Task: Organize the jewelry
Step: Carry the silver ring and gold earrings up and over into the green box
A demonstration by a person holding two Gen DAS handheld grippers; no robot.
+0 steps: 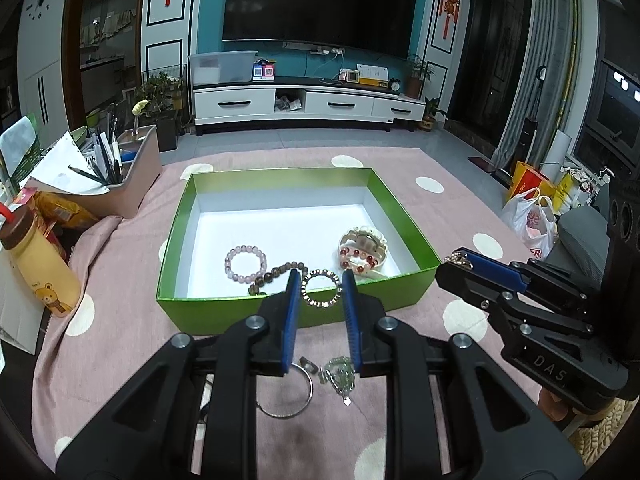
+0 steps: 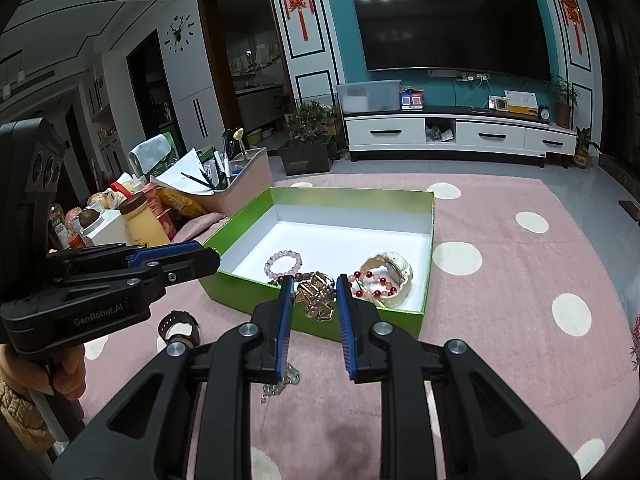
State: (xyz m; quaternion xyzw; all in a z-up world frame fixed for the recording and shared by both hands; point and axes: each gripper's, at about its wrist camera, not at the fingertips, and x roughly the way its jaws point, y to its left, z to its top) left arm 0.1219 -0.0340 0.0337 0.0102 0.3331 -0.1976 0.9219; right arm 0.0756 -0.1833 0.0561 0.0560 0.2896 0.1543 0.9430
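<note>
Both grippers, left [image 1: 320,286] holding a ring bracelet [image 1: 320,289], right [image 2: 313,294] a gold chain [image 2: 316,300], near the green box [image 1: 304,316], release next.

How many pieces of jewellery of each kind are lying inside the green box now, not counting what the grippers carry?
Bead bracelets: 3 (pink bracelet, dark brown bracelet, red and pale bracelet)
Watches: 1 (cream watch)
Total: 4 pieces in view inside the green box
</note>
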